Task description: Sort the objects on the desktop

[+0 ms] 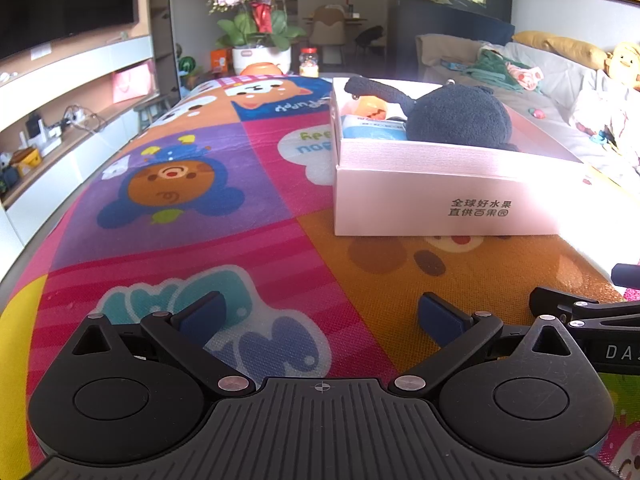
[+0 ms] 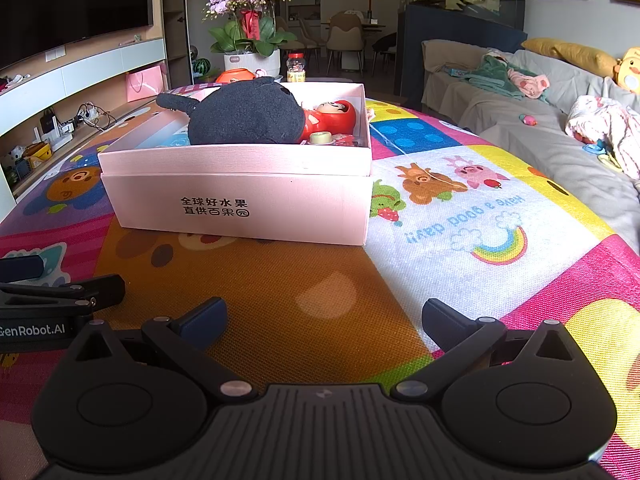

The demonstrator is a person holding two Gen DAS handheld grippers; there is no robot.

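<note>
Low in the left wrist frame, the left gripper (image 1: 320,316) has its blue-padded fingers spread wide with nothing between them, above the cartoon-printed mat (image 1: 208,208). Likewise the right gripper (image 2: 324,318), at the bottom centre of its own frame, is spread apart and empty over an orange patch of the mat. A pink box (image 2: 240,196) with black Chinese lettering sits on the mat at centre left of the right wrist frame and at centre right of the left one. Inside it lies a dark plush toy (image 2: 248,114), with a red doll (image 2: 340,116) just beside it and a small round tape roll (image 2: 322,137) near the front wall. Purple orchids (image 2: 248,4) stand in the upper centre background.
</note>
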